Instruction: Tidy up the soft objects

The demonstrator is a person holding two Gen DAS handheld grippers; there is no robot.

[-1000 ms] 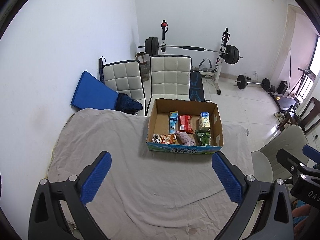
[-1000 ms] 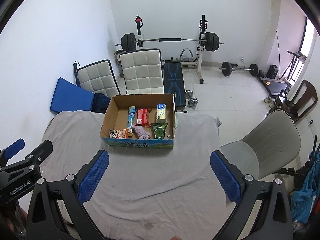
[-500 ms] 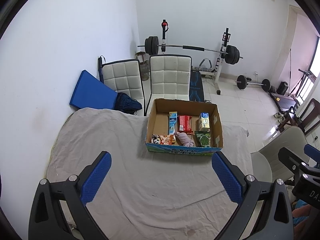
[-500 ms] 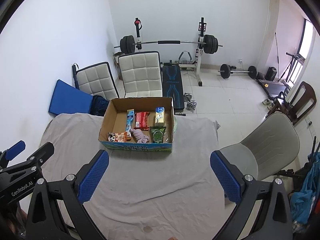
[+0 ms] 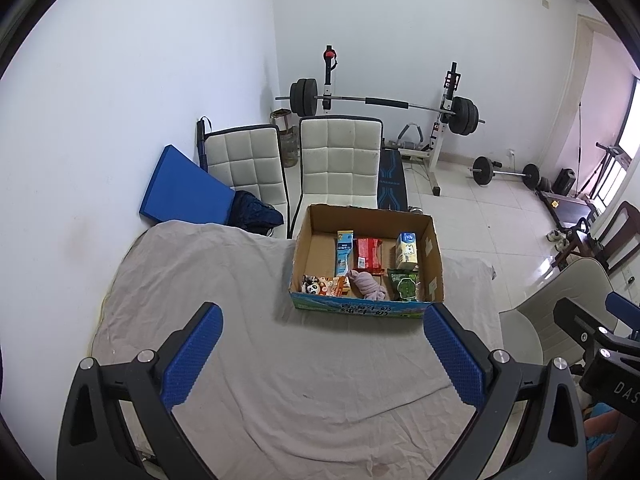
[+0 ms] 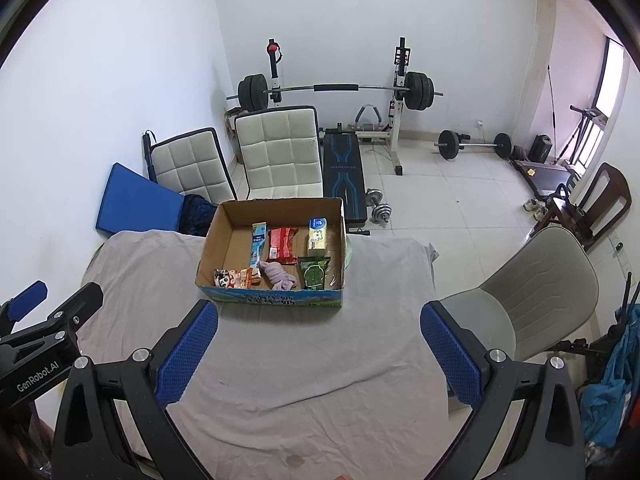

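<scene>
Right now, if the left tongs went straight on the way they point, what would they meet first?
Probably the near wall of the cardboard box, which sits just beyond the open left tongs. They are tilted down, so they might touch the grey cloth first; depth is unclear.

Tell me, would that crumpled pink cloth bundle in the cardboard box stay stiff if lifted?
Probably not. The crumpled pink cloth bundle lies in loose folds, so it would likely droop. It looks light and unlikely to roll or break.
</scene>
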